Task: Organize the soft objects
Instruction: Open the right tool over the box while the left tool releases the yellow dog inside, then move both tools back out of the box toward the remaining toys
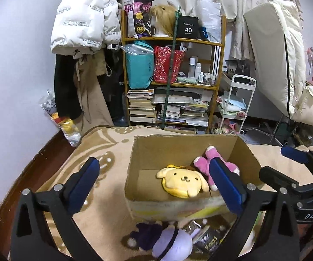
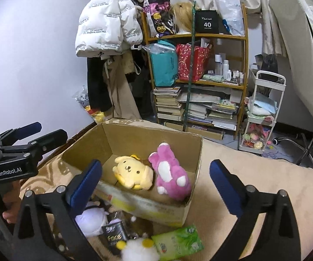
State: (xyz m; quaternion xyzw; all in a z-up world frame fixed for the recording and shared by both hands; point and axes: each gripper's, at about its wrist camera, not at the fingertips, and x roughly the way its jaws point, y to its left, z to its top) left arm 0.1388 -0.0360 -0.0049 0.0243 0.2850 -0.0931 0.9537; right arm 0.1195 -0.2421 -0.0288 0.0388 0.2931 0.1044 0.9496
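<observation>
Plush toys: purple plush (image 1: 171, 243) lies on the beige blanket (image 1: 104, 152) just near of the cardboard box (image 1: 184, 206); yellow dog plush (image 1: 183, 181) and pink plush (image 1: 206, 163) already inside. Left claw (image 1: 154, 184) released, empty; right claw (image 2: 156, 184) released too, hovering over the box. Likely next: drop low over the purple plush, pinch its body, not the black packet (image 2: 115, 235) or green tissue pack (image 2: 178, 241) beside it. Far: cluttered bookshelf (image 1: 171, 82), hanging white jacket (image 1: 84, 17).
</observation>
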